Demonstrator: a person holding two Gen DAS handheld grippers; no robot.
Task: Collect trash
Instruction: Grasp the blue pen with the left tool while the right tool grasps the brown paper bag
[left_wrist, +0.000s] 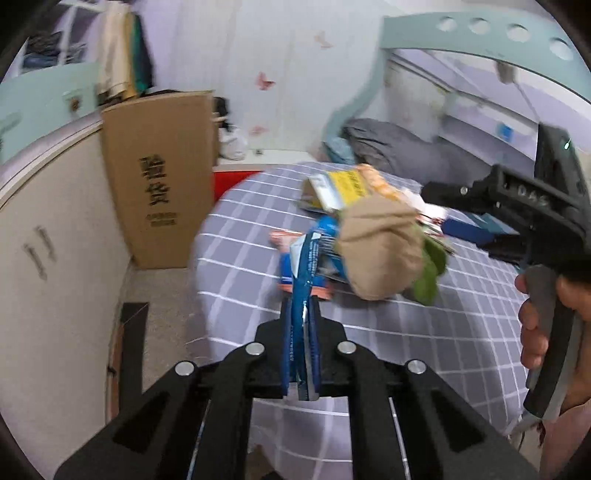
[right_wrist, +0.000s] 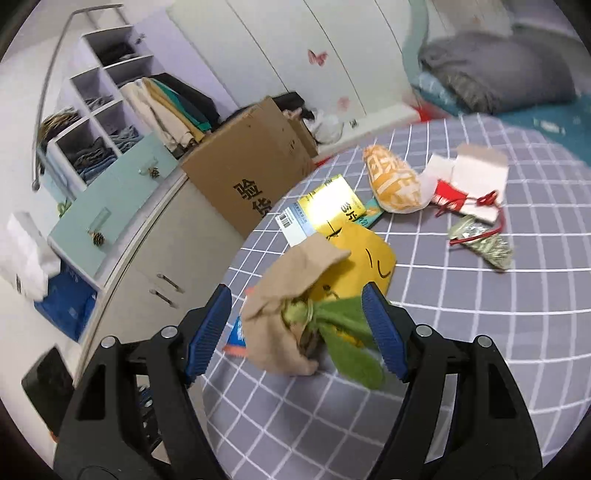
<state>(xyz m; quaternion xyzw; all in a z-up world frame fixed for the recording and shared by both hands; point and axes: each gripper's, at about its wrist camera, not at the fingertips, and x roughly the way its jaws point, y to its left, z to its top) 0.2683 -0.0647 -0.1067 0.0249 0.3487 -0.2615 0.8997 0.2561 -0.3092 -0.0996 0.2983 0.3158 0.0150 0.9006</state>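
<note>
Blue wrapper (left_wrist: 301, 295) pinched in left gripper (left_wrist: 300, 314) — tan bundle (left_wrist: 380, 251) beyond.

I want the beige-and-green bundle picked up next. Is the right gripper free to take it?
Probably yes: the right gripper stands open and empty, with the beige-and-green bundle between its fingers and nothing visible between them.

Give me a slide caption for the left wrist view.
Left gripper shut on a blue wrapper above the checked bedspread, beside a tan bundle.
</note>
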